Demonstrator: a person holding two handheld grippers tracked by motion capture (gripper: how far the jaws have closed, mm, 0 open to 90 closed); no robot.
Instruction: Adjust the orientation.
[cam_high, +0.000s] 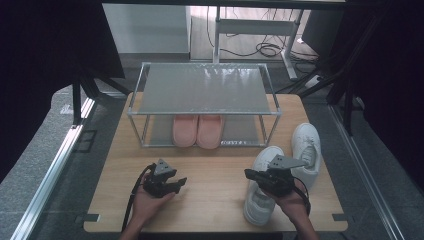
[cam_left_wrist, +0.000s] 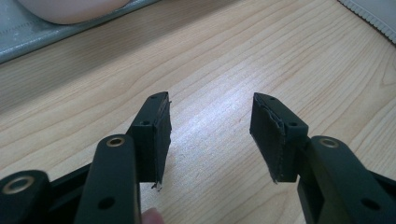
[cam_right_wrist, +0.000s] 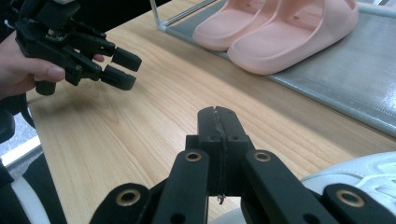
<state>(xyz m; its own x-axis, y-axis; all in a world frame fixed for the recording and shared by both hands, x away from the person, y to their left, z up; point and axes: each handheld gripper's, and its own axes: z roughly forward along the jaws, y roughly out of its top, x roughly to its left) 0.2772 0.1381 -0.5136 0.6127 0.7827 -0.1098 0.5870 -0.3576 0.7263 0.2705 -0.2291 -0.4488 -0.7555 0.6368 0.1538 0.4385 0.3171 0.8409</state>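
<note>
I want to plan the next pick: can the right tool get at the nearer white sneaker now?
Probably yes: the right tool, shut and empty, hovers just over the nearer white sneaker, with nothing between; it must open first.

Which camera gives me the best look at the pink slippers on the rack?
The right gripper view: the pink slippers sit close and side by side on the rack's lower shelf. The high view shows the pair small, partly under the top shelf. The left gripper view catches a pale pink edge.
</note>
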